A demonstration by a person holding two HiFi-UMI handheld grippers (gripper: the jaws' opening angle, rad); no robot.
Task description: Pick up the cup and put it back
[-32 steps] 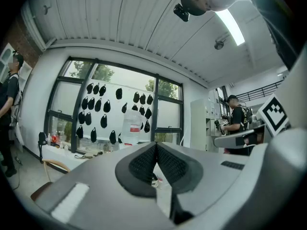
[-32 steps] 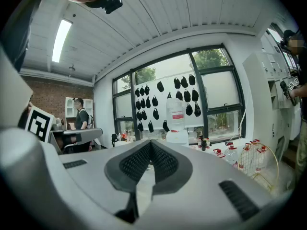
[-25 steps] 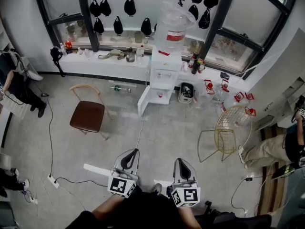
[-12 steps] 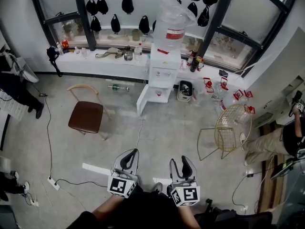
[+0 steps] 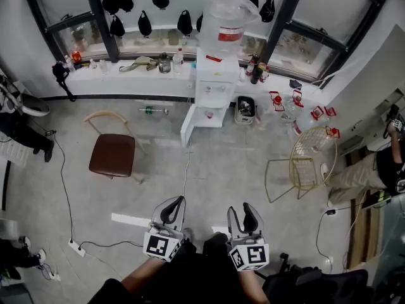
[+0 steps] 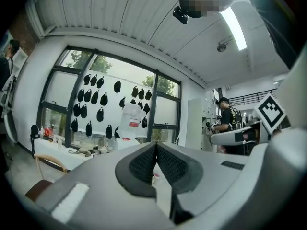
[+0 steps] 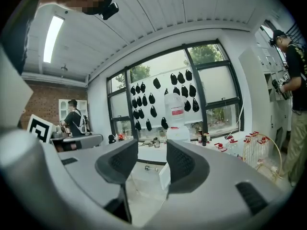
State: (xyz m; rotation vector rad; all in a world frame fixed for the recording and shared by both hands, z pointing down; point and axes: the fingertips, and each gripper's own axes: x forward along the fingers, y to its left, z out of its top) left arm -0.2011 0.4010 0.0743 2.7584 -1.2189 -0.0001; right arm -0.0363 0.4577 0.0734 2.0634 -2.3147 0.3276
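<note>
I'm at the approach. Nothing is picked up yet, and both claws hang over bare floor, well short of the window wall. My left gripper (image 5: 172, 209) has its jaws pressed together with nothing in them. Ahead, between the two claws, the water dispenser (image 5: 215, 84) stands against the windowsill (image 5: 120, 85). I judge the cup is somewhere there, in the dispenser's niche or among the small things on the sill, but at this range I cannot pick it out. My right gripper (image 5: 243, 215) has just been opening its jaws; they stand apart, empty. The next move calls for closing the gap to the dispenser and finding the cup, then bringing the parted right jaws to either side of it before squeezing. As for writing, the bottle (image 5: 229, 14) on the dispenser wears a red label too small to read, and the cubes on the claws carry only black-and-white square markers — no brand is legible.
</note>
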